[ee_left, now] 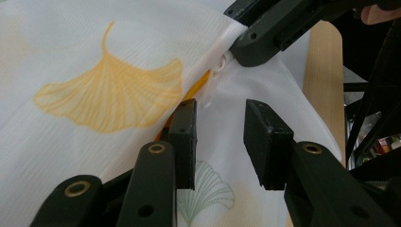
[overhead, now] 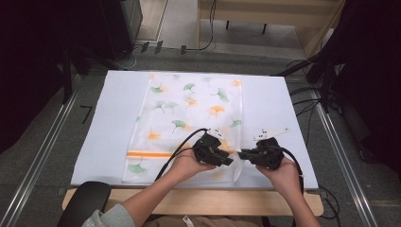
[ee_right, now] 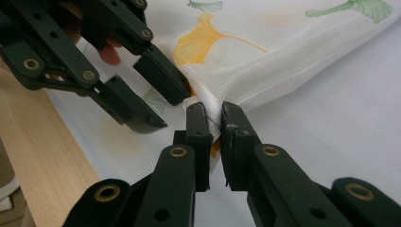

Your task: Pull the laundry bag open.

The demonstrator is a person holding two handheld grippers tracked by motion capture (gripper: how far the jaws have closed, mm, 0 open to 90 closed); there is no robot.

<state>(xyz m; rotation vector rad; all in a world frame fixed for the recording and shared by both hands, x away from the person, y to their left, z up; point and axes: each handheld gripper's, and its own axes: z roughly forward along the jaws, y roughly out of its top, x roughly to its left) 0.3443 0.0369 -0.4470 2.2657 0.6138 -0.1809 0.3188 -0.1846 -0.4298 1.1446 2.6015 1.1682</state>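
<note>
One ginkgo-print cloth [overhead: 189,118] lies on a white table [overhead: 104,123], wooden edge [overhead: 198,201] near. Right gripper [ee_right: 213,124] clamps its near right edge. Left gripper [ee_left: 218,137], jaws parted, straddles the cloth just beside.

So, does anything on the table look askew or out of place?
Only the near right edge of the white ginkgo-leaf printed cloth: it is bunched into a puckered fold where the right gripper pinches it. The left gripper stands open over it.
</note>
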